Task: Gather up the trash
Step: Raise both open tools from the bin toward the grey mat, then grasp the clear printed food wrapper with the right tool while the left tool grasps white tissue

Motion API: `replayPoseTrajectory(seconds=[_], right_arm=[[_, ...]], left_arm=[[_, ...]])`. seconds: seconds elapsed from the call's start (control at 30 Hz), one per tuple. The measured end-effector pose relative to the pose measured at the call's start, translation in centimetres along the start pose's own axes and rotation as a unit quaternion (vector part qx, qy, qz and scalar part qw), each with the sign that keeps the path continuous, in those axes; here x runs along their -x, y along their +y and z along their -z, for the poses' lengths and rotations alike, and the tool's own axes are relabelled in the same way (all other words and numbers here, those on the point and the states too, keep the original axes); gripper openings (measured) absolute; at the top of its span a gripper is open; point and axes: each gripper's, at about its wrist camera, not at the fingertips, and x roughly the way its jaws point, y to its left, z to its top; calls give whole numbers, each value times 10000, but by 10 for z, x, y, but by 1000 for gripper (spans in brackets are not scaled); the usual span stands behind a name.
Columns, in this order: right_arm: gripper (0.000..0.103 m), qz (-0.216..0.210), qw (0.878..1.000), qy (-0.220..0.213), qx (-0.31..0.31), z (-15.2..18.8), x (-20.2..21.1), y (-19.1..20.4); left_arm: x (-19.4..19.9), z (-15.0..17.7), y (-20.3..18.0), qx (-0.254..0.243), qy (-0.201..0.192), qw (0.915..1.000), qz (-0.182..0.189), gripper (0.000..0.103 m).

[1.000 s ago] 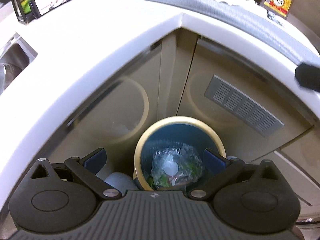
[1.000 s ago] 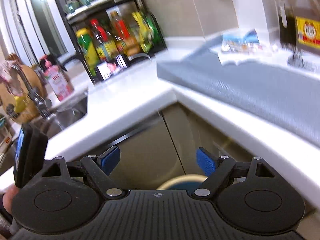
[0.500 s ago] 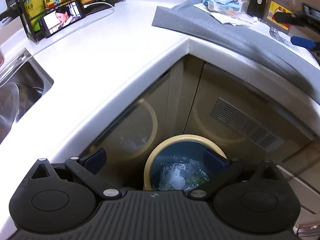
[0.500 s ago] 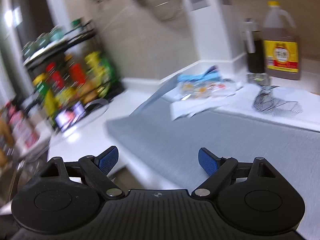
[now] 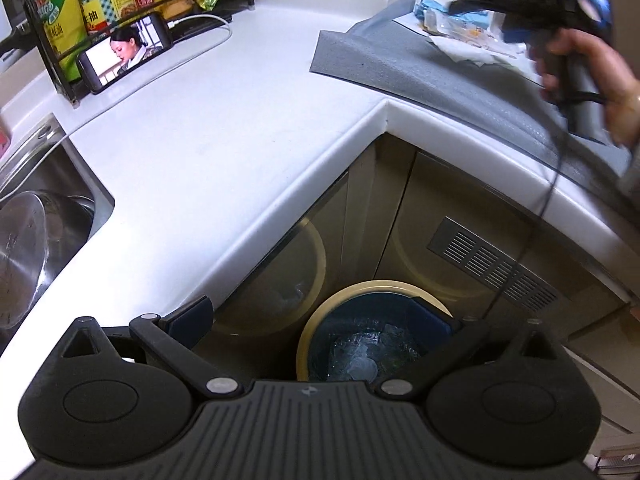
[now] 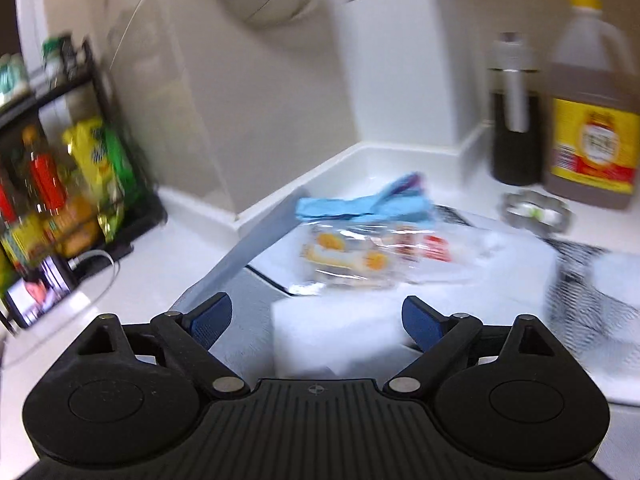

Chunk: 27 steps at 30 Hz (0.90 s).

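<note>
right hand-held gripper (image 6: 316, 316) swung nearer wrappers (image 6: 360, 256), agape, empty; left hand-held gripper (image 5: 316, 320) above bin (image 5: 374, 336), agape, empty.

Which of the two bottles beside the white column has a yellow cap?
The large jug on the right with the yellow label; the slimmer dark bottle left of it has a silver top.

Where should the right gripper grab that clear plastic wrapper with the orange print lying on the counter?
Judging by its pose, take the clear plastic wrapper with orange print by its crumpled near edge, coming in low from the front. It lies flat on white paper, so a raised fold gives the open right gripper something to pinch without catching the blue wrapper behind.
</note>
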Motion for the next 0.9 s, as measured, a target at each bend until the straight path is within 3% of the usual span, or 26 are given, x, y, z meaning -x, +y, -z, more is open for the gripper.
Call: replayPoseTrajectory(seconds=[0.13,0.2,0.27,0.33,0.5,0.6,0.67,0.7,0.77,0.83,0.9], right_arm=[[93,196,9991,238,304,-9,-48,15],[85,423,9977,363,387,-10,-66,13],[21,513,9967,517,367,-9,-76,7],[0,495,9966,422,514,-8,-68,0],[0,396,9980,-335,356,-3,1,-36],[0,319,9980,-540,60,0,30,-65],[6,345,9970,-682,-149,-4,35,-80],[14,360,9968,-677,-222,-6,35,-87],[62,451,9957,-680,-437,-11,26,-97],[77,431,9959,-640,-463,-15,15,-105],[77,496,9959,-557,-511,-18,3,-111]], left_arm=[[-3,-7,0,-95,35,9999,-46,103],[-3,-11,0,-116,9,9999,-95,103],[-3,-14,0,-132,-13,9999,-86,103],[-1,-18,-1,-145,-83,9998,-83,103],[8,-46,-10,-284,-477,9984,-87,103],[9,-69,-24,-356,-603,9975,108,103],[11,-84,-36,-414,-700,9963,292,103],[13,-92,-42,-466,-781,9952,358,103],[16,-106,-52,-561,-975,9929,399,103],[15,-122,-60,-650,-1177,9901,393,103],[10,-139,-63,-735,-1242,9890,336,103]])
